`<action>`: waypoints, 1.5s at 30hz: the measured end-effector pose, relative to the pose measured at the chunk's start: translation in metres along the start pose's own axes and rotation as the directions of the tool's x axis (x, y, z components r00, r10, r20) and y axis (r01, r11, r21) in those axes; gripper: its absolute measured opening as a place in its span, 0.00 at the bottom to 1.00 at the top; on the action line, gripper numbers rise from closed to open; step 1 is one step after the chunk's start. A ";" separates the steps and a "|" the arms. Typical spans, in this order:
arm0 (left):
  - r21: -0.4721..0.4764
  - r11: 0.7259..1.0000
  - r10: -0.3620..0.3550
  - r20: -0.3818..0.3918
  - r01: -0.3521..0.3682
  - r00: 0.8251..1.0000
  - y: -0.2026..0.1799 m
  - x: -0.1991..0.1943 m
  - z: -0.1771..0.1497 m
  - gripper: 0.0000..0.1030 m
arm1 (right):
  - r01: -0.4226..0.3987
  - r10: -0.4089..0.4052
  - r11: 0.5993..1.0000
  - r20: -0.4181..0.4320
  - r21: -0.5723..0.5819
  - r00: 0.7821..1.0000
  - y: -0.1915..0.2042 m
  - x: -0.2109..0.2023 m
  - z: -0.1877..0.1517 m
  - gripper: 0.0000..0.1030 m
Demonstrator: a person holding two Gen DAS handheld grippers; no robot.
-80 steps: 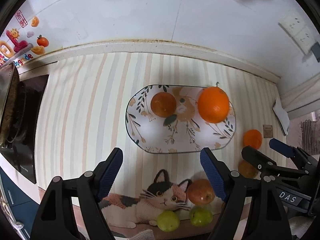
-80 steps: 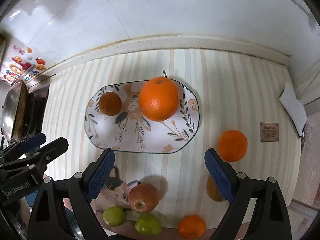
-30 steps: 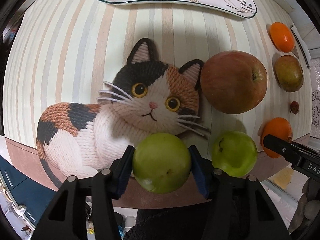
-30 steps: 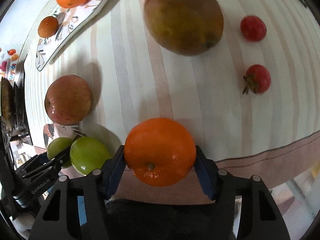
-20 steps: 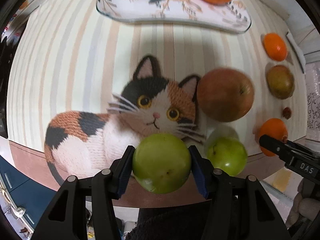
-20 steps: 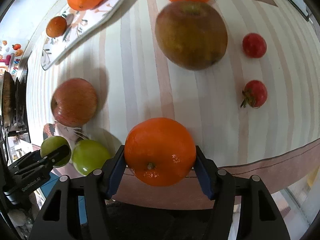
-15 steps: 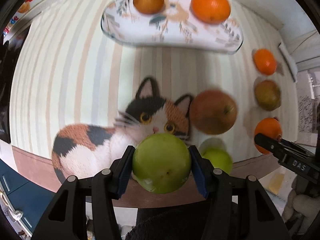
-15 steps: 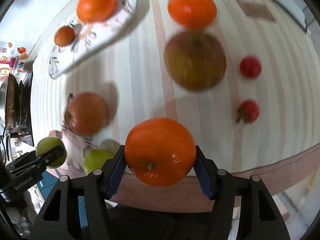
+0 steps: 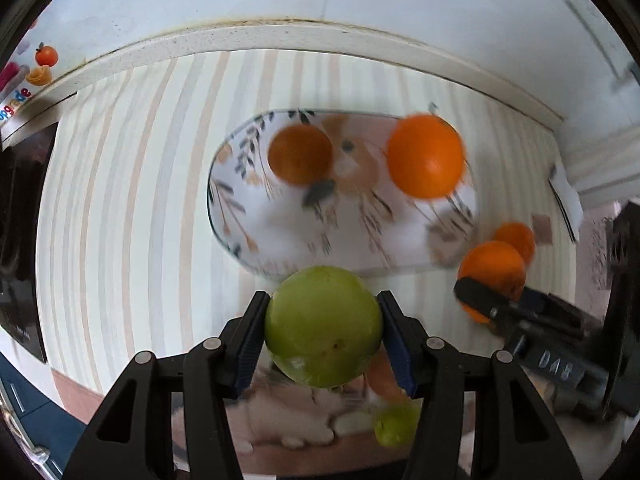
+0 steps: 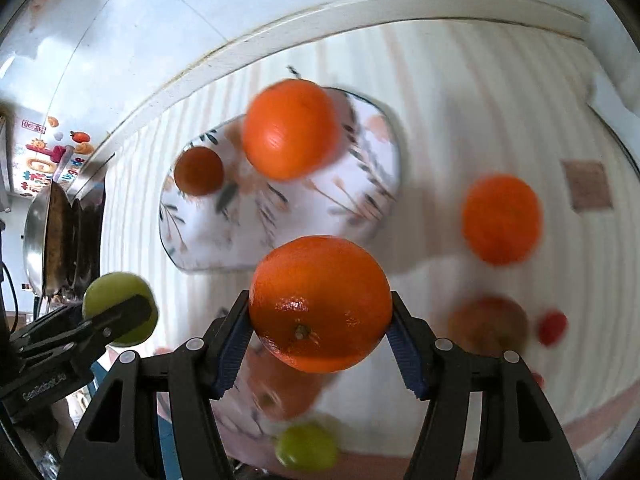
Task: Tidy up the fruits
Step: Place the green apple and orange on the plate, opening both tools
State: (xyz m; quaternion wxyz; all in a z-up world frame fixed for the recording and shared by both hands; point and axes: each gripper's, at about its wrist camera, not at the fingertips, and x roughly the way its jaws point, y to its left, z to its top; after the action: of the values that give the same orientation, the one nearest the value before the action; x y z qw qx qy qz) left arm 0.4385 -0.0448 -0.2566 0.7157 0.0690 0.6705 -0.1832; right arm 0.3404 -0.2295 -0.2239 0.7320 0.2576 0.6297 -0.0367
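Note:
My left gripper (image 9: 323, 330) is shut on a green apple (image 9: 323, 326) and holds it above the counter, just short of the floral oval plate (image 9: 280, 236). The plate holds a small orange (image 9: 300, 154) and a large orange (image 9: 426, 156). My right gripper (image 10: 320, 312) is shut on an orange (image 10: 320, 304), also lifted near the plate (image 10: 208, 240). The right gripper with its orange (image 9: 492, 268) shows at the right of the left wrist view. The left gripper's apple (image 10: 120, 304) shows at the left of the right wrist view.
A striped cloth covers the counter (image 9: 132, 200). On it lie another orange (image 10: 502, 218), a brownish apple (image 10: 488, 326), a small red fruit (image 10: 553, 327), a second green apple (image 10: 306, 450) and a red apple (image 10: 280, 384). A stove with a pan (image 10: 56, 236) stands at the left.
Both grippers closed on their fruits, lifted them off the counter's front edge and moved them forward toward the plate, which is now much closer and blurred by motion.

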 end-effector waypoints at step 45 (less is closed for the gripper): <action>-0.072 0.994 0.077 -0.019 -0.078 0.997 0.041 0.011 0.020 0.78 | 0.159 -0.159 0.987 0.064 0.005 0.985 0.027 0.006 0.016 0.94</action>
State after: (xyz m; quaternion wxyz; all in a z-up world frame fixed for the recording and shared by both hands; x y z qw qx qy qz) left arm 0.4724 -0.0161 -0.2717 0.7190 0.0706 0.6791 -0.1303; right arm 0.3666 -0.2111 -0.2190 0.7465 0.2053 0.6244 -0.1032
